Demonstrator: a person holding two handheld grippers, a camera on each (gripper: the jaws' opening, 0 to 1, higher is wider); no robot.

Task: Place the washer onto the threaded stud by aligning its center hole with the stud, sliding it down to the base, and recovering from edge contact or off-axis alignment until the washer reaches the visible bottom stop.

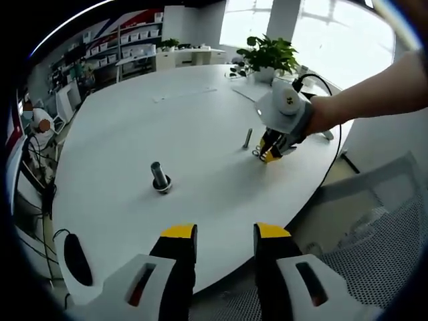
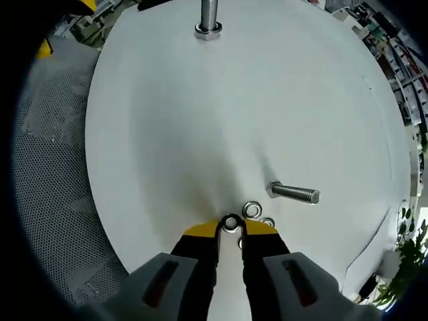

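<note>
White table [image 2: 167,120], washer [image 2: 231,223] seemingly between right claw [image 2: 231,229] tips

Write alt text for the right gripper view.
The right gripper, its yellow-tipped jaws nearly closed, pinches a small washer at the near edge of a white round table. Two more washers and a loose bolt lying on its side sit just beyond it, while an upright threaded stud stands at the far side.

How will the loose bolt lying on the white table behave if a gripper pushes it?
The bolt lies on its side on the smooth table, so it would probably roll or slide. Its wider head suggests it may roll in a curve. It looks like rigid metal.
</note>
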